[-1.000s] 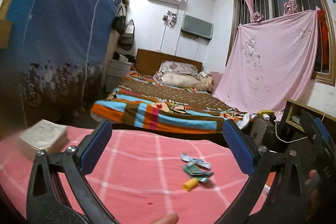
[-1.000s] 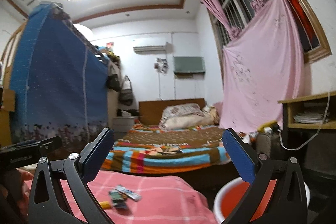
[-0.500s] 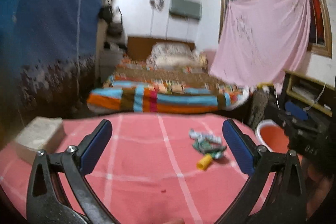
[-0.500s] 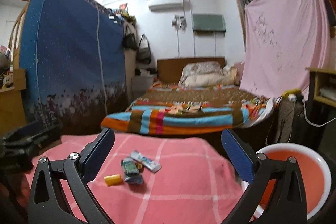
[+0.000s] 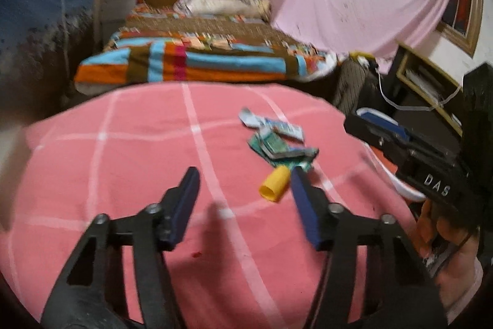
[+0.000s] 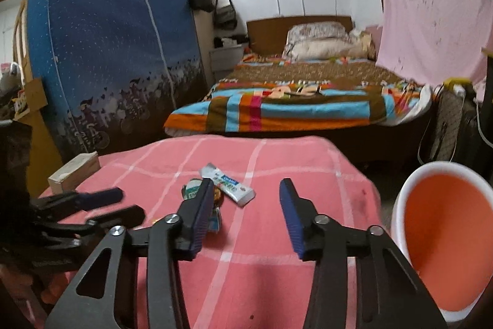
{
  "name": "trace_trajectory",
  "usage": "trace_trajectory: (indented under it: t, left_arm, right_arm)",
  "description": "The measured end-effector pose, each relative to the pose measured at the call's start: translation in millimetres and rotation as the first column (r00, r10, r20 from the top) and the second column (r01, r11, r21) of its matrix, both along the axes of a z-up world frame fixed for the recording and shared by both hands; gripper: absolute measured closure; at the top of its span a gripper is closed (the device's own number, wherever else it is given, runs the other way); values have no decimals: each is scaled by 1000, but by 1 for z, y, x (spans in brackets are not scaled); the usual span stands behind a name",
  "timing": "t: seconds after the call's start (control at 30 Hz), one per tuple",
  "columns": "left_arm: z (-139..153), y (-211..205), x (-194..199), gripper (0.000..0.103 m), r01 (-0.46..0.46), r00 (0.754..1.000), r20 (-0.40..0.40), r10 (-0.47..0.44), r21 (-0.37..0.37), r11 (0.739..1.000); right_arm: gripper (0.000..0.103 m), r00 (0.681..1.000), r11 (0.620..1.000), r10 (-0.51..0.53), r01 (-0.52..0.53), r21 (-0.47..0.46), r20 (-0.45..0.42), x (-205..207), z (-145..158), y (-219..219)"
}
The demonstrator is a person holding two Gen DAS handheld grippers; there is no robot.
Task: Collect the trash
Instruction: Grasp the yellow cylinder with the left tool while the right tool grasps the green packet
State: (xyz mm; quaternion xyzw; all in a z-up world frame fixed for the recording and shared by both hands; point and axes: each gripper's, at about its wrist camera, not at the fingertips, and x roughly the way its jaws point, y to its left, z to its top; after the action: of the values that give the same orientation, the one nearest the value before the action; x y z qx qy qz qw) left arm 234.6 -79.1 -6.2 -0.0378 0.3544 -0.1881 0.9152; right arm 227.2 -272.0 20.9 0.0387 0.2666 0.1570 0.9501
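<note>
The trash is gathered in one small heap on the pink checked surface (image 5: pixel 129 162): a yellow cap (image 5: pixel 275 185), green wrappers (image 5: pixel 279 147) and a white sachet (image 6: pixel 228 185), all touching or overlapping. The heap is taken as the landmark here.

The left gripper (image 5: pixel 243 193) is held low over the surface, just short of the heap and pointed at its near side. Its fingers (image 5: pixel 184 202) are closing and stand partly apart; nothing is between them, and the cap lies just beside the right-hand finger tip, outside the gap. The right gripper (image 6: pixel 245 207) is held just short of the heap on its other side. Its fingers (image 6: pixel 292 218) are closing too, partly apart and empty; the wrappers are half covered by the left-hand finger in that view, so contact cannot be told. Both tools seem to be brought to the heap together so that pieces can be taken from either side, and the bin (image 6: pixel 400 205) seems to be set beyond the surface edge on the right of the heap so that a short carry is enough.

The cap is shown clearly only in the left wrist view; in the right wrist view it is hidden. The orange inside of the bin and a box (image 6: pixel 75 170) at the far left corner of the surface are shown plainly only in the right wrist view. Each gripper is seen from the side in the other's view.
</note>
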Motion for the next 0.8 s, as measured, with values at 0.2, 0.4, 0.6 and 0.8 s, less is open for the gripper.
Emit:
trace_trajectory:
  t: [0.2,0.4,0.6,0.8]
  left_arm:
    - [-10,-19,7,91,80,993,-86,-75,57,995]
    - [-8,-17,6,102,74,994,-89,-69,60,995]
    - [-8,-2,4,103,-7,995,-95,11,41,999]
    - [-13,29,5,103,-175,977,-122,172,-16,984]
  right_arm:
    - [64,1000,1000,15,-15,-7,-27,5,-2,4]
    - [64,998,999,42,-42,-8,-53,9,-4,7]
    - [64,994,995,84,-88,-49,-66,8,-6,18]
    - [63,983,985,156,-162,-53,-98,10,-9,27]
